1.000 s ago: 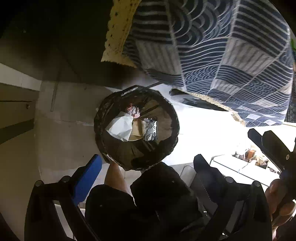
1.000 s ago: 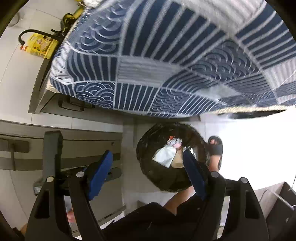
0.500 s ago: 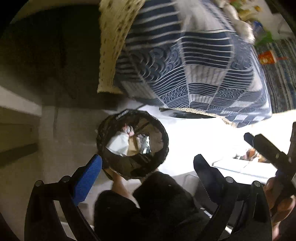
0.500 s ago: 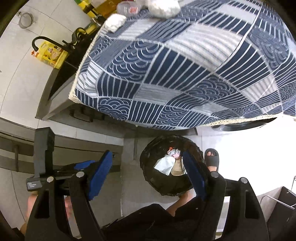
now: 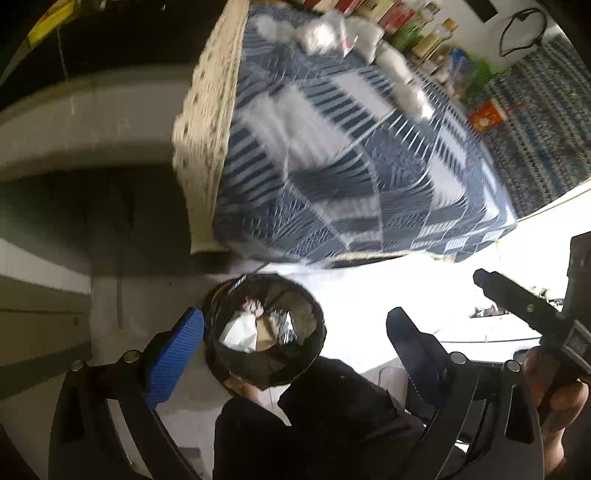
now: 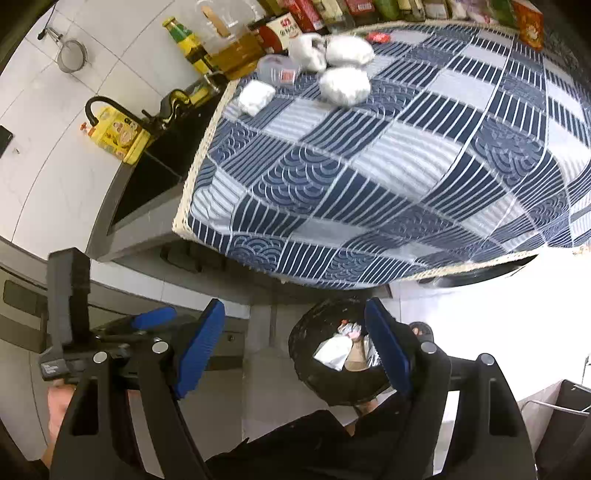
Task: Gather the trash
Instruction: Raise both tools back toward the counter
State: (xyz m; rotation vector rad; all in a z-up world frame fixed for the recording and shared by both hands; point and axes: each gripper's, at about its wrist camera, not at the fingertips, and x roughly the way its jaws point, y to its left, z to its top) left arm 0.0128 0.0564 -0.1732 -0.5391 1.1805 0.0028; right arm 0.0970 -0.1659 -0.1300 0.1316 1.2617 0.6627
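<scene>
A black trash bin (image 5: pixel 312 343) stands on the floor below the table edge, with white paper (image 5: pixel 240 330) and foil inside; it also shows in the right wrist view (image 6: pixel 306 354). Several crumpled white wads (image 6: pixel 345 85) and a flat white packet (image 6: pixel 255 96) lie at the far end of the blue patterned tablecloth (image 6: pixel 388 166). My left gripper (image 5: pixel 295 332) is open and empty above the bin. My right gripper (image 6: pixel 295 332) is open and empty, held above the floor in front of the table edge.
Bottles, jars and boxes (image 6: pixel 303 18) line the table's far edge. A sink with a black faucet (image 6: pixel 122 110) and a yellow box (image 6: pixel 118 136) are on the left. The person's dark clothing (image 5: pixel 314 424) fills the bottom. A sandalled foot (image 6: pixel 419 328) stands beside the bin.
Both grippers have risen and tilted up: the bin looks smaller and lower, and the tabletop with the white wads has come into view. Both jaws stay open.
</scene>
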